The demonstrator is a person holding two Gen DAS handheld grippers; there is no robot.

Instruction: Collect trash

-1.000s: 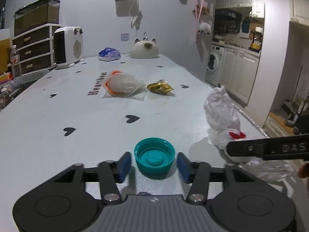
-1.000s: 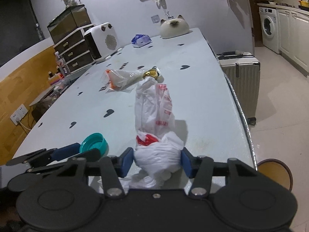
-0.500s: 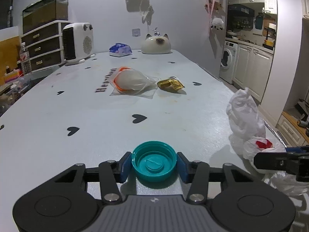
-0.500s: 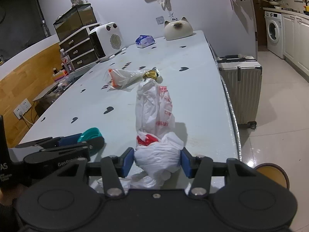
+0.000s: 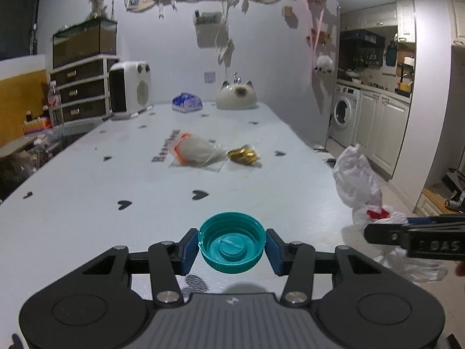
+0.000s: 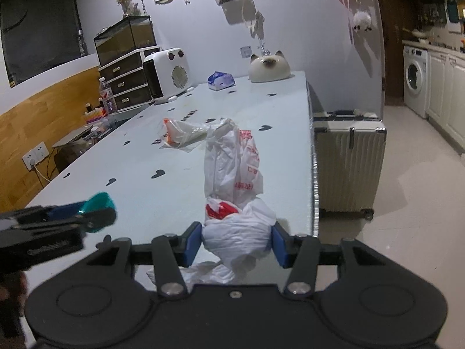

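we see left hand-held gripper [image 5: 232, 249] clamped across rigid, light teal cap [image 5: 232, 242] rim; right hand-held gripper [image 6: 236, 242] pinches soft, slippery white plastic bag [image 6: 237, 203] bunch.

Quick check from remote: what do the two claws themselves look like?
Both match: left claw and right claw have black linkage arms with silver pivot screws, blue pads, and a ribbed grey-black body with two round discs. White lettering marks the side of each.
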